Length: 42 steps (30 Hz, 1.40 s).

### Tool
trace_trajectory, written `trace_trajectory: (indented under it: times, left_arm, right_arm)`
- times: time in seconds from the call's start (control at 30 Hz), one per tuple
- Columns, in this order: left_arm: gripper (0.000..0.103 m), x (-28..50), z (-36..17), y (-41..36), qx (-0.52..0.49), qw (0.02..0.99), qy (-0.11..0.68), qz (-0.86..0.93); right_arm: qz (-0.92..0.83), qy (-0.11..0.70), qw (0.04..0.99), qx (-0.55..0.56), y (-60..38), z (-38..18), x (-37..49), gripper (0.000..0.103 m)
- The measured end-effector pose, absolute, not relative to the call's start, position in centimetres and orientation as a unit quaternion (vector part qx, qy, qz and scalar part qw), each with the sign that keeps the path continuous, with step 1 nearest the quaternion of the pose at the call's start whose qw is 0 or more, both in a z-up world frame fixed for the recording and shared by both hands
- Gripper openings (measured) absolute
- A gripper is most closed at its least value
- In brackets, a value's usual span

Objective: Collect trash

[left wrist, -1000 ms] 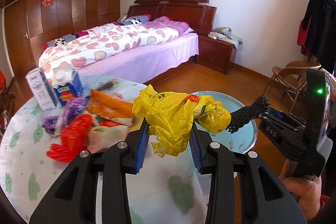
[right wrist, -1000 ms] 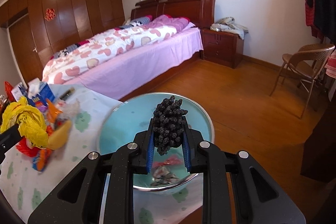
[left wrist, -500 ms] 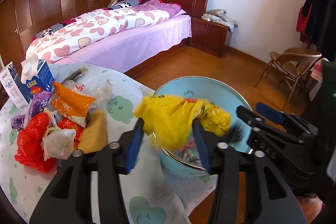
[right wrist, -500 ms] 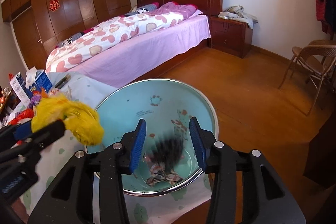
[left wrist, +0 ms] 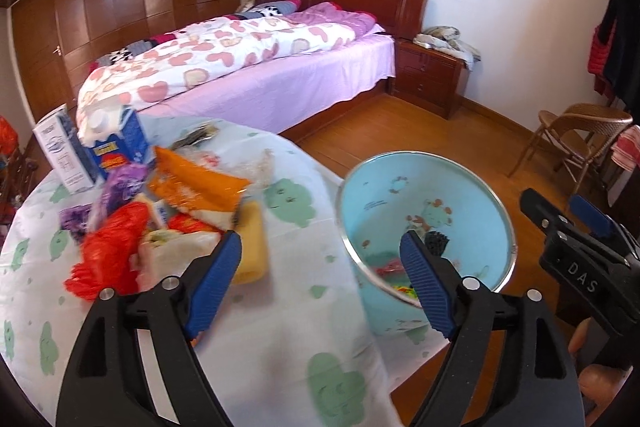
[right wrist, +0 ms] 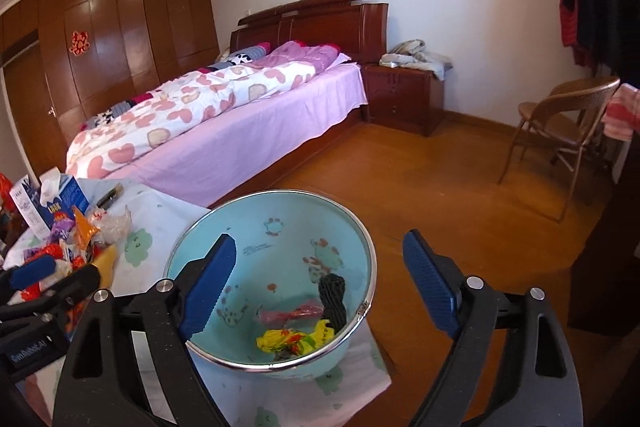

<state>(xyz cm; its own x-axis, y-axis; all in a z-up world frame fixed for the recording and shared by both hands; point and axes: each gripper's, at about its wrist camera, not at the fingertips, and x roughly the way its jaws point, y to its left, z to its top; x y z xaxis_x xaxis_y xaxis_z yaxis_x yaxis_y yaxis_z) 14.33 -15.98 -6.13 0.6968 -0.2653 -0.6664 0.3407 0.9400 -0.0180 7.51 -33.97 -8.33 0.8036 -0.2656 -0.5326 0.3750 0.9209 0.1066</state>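
A light blue bin (right wrist: 248,235) stands at the table's edge. In it lie a crumpled yellow bag (right wrist: 296,339), a black knobbly piece (right wrist: 334,297) and a pink wrapper (right wrist: 292,315). My right gripper (right wrist: 320,241) hangs over the bin, jaws opening, with nothing between them. My left gripper (left wrist: 320,243) hovers over the tablecloth beside the bin (left wrist: 376,203), jaws opening and empty too. Left of it lies a trash pile: a red bag (left wrist: 108,251), an orange wrapper (left wrist: 196,187), a purple wrapper (left wrist: 120,187) and a yellow piece (left wrist: 252,239).
A blue milk carton (left wrist: 116,143) and a white box (left wrist: 60,155) stand at the table's far side. Beyond the table are a bed (right wrist: 240,131), a nightstand (right wrist: 404,99) and a folding chair (right wrist: 568,123) on the wooden floor. A hand (left wrist: 600,387) holds the right gripper.
Both grippers opened. The yellow bag left the left gripper and the black piece left the right one; both now lie in the bin. The left gripper shifted toward the bin.
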Motion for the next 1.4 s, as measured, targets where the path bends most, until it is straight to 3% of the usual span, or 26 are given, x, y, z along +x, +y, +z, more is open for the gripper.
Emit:
trace_trajectory:
  times: [0.17,0.43,0.8,1.4]
  left_arm:
    - [0.085,13.3,-5.6,-13.8,0.053,0.925,0.344,-0.153]
    - [0.086,12.4,-5.2,-10.7,0.046,0.928,0.342,-0.139]
    - [0.087,12.0,-5.9,-5.1,0.025,0.930,0.349,-0.111]
    - [0.086,12.2,-8.9,7.2,-0.011,0.929,0.369,-0.017]
  right_arm:
    - [-0.223,0.218,0.947,0.075,-32.1,-8.3,6.1,0.088]
    - [-0.177,0.284,0.938,0.093,-30.8,-8.4,7.2,0.089]
    - [-0.137,0.287,0.944,0.091,-26.0,-7.8,7.3,0.089]
    - [-0.042,0.313,0.946,0.073,-17.7,-8.4,9.9,0.078]
